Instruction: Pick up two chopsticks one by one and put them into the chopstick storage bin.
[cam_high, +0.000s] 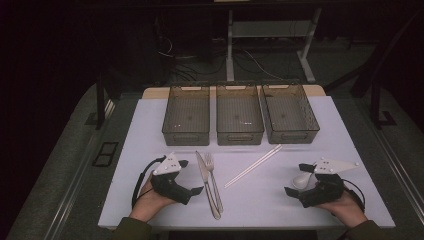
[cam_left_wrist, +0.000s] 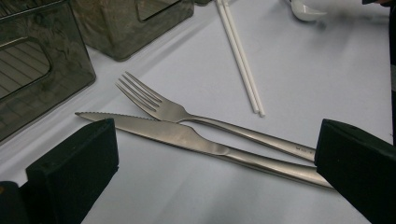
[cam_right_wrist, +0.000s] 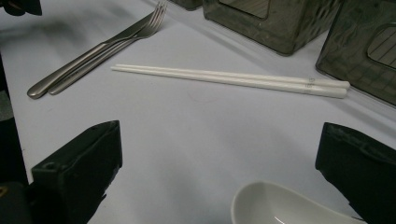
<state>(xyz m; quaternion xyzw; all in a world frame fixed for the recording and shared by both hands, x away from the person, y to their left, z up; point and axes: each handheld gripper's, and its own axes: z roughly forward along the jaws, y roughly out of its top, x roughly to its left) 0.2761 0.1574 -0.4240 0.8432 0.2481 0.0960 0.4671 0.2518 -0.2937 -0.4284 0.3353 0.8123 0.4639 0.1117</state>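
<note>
From above, three bins (cam_high: 239, 120) line the far edge of the table (cam_high: 310, 200). The knife (cam_high: 206, 186) and fork (cam_high: 213, 181) lie side by side at lower centre, running near to far, just right of the left gripper (cam_high: 190, 176); the chopsticks (cam_high: 253, 166) slant up-right at centre, and the spoon (cam_high: 301, 180) sits by the right gripper (cam_high: 296, 179).

In the left gripper view, the jaws gape wide and empty; the knife (cam_left_wrist: 196, 140) crosses between them, handle toward the right jaw, with bare table below.

In the right gripper view, wide empty jaws flank the spoon (cam_right_wrist: 285, 205) at bottom, chopsticks (cam_right_wrist: 229, 77) beyond.
</note>
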